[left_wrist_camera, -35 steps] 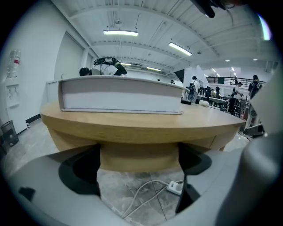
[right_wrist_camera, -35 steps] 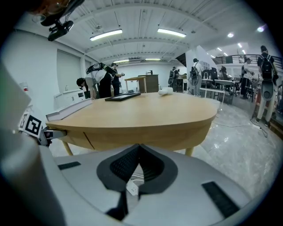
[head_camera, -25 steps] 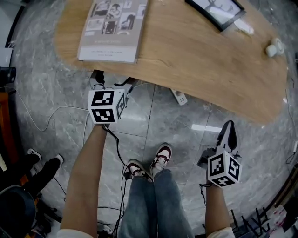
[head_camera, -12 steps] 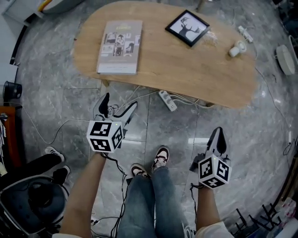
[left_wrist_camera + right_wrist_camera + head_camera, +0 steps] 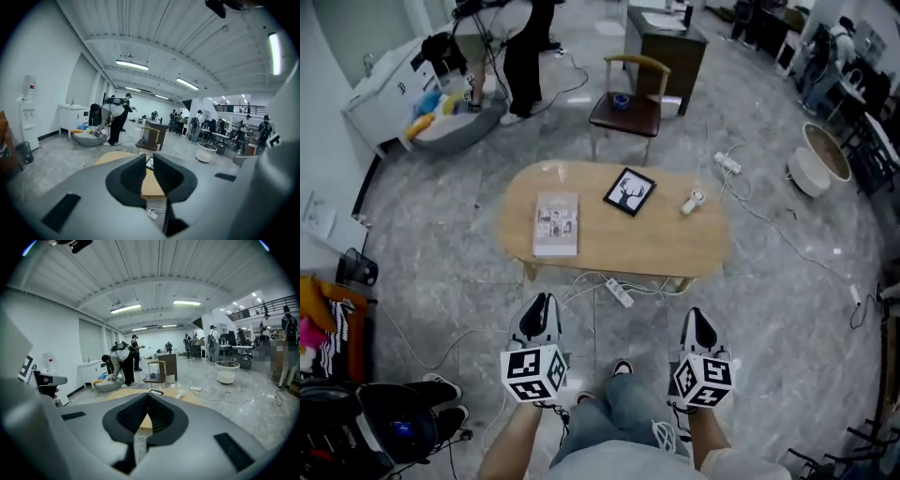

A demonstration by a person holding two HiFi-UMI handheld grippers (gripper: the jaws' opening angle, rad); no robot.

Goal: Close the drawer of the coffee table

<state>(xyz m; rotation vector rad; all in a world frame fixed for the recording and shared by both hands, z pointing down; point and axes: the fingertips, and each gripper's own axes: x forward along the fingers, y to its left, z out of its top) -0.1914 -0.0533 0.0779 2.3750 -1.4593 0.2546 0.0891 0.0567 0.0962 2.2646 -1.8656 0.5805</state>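
The oval wooden coffee table (image 5: 666, 246) stands a step ahead of me on the grey floor; no drawer shows on it from any view. A book (image 5: 556, 224), a framed deer picture (image 5: 630, 192) and a small white device (image 5: 692, 202) lie on its top. My left gripper (image 5: 541, 304) is held up in the air short of the table, its jaws closing to a narrow gap (image 5: 149, 161) with nothing between them. My right gripper (image 5: 697, 317) hangs level beside it, shut and empty (image 5: 146, 398). Both point toward the table (image 5: 110, 157).
A white power strip (image 5: 617, 292) and cables lie on the floor under the table's near edge. A wooden chair (image 5: 628, 108) and a dark cabinet (image 5: 664, 42) stand beyond. A person (image 5: 525, 47) bends over at the back left. Bags and clutter (image 5: 356, 422) sit at my left.
Both grippers have risen well away from the table's near edge, and the table now looks small and far. The left jaws went from wide apart to nearly together. The right stayed shut.
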